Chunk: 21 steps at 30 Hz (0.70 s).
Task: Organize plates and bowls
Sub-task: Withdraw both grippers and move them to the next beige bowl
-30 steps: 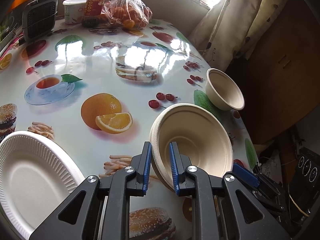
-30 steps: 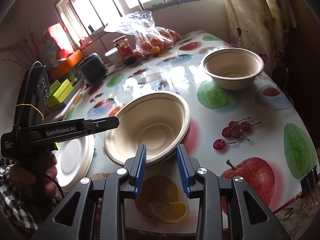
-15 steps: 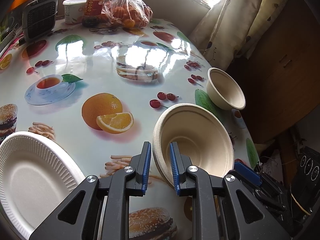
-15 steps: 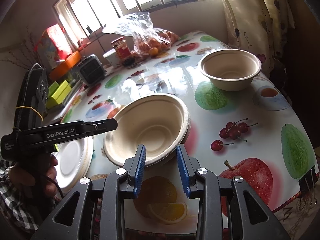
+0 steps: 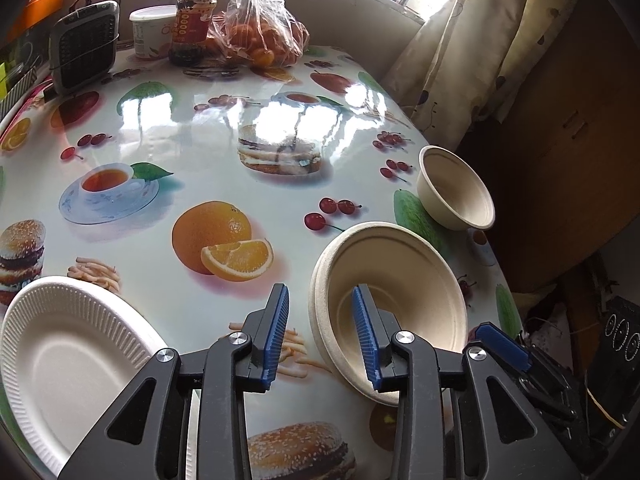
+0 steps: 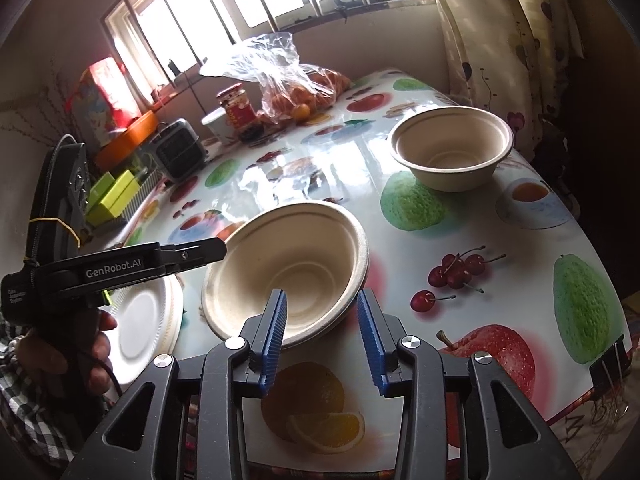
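Note:
A stack of beige bowls (image 5: 404,280) sits on the fruit-print table; it also shows in the right wrist view (image 6: 292,264). My left gripper (image 5: 320,336) is open, its jaws standing either side of the stack's near rim without pinching it. My right gripper (image 6: 322,336) is open, its jaws either side of the rim on the opposite side. A single beige bowl (image 5: 456,192) stands near the table's right edge, also in the right wrist view (image 6: 452,152). A white foam plate (image 5: 68,356) lies at the left, also in the right wrist view (image 6: 144,320).
At the table's far end stand a bag of oranges (image 5: 260,36), a red-label jar (image 5: 194,24), a white tub (image 5: 150,32) and a small black heater (image 5: 84,56). A curtain (image 5: 472,48) and a wooden cabinet (image 5: 572,140) flank the right edge.
Both grippers have opened: the left let go of the bowl stack's rim, and the right jaws have spread wider. The stack now rests flat on the table.

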Available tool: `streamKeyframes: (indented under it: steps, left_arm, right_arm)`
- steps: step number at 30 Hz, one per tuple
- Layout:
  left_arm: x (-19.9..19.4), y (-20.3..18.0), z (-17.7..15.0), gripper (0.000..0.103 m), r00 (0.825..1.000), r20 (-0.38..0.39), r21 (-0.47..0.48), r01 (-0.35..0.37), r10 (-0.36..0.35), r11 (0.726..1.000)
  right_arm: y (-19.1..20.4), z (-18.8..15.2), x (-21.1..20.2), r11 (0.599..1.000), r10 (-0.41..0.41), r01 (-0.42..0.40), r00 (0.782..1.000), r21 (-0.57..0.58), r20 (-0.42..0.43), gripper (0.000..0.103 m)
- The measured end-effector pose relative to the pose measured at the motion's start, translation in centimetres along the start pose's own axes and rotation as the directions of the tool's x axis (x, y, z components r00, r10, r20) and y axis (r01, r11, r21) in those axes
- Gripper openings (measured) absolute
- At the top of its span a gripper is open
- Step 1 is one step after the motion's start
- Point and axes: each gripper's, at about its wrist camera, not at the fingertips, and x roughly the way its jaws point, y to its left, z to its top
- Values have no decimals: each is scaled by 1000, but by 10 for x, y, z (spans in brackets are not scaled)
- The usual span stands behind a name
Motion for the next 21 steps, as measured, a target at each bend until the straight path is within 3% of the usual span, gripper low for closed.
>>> streamKeyframes:
  steps: [5, 21]
  left_arm:
    - [0, -6, 8, 37, 1000, 7, 11, -1, 1, 1000]
    - [22, -58, 55, 37, 999, 12, 103, 48, -49, 994]
  right_arm:
    - [-8, 7, -4, 1000, -11, 11, 1000, 16, 21, 41]
    - [-53, 42, -16, 994, -100, 96, 992, 57, 76, 43]
